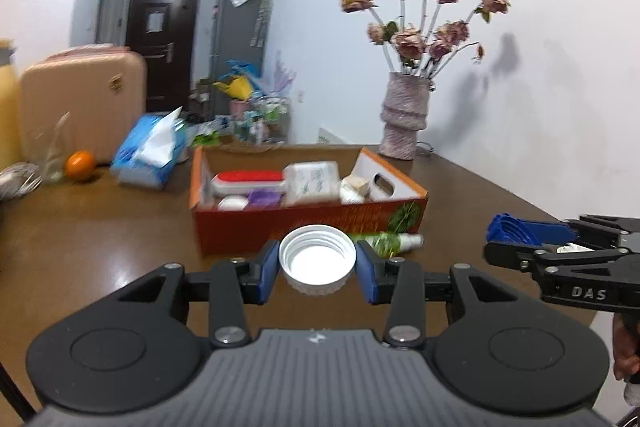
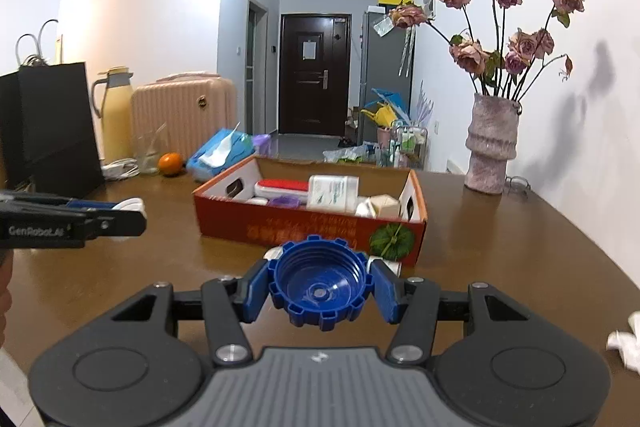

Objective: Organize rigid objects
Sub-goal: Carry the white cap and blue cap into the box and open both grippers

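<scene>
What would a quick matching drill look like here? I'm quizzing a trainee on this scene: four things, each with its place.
Things:
1. white cap
2. blue cap
3. orange
4. red-topped case

Places:
A. inside the orange box
B. between the right gripper fingers
C. on the table, beside the tissue pack
D. between the left gripper fingers

Pairs: 1-D, 2-B, 3-C, 4-A

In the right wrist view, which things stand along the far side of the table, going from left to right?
Black bag → yellow jug → orange → tissue pack → cardboard box → vase of dried roses.
</scene>
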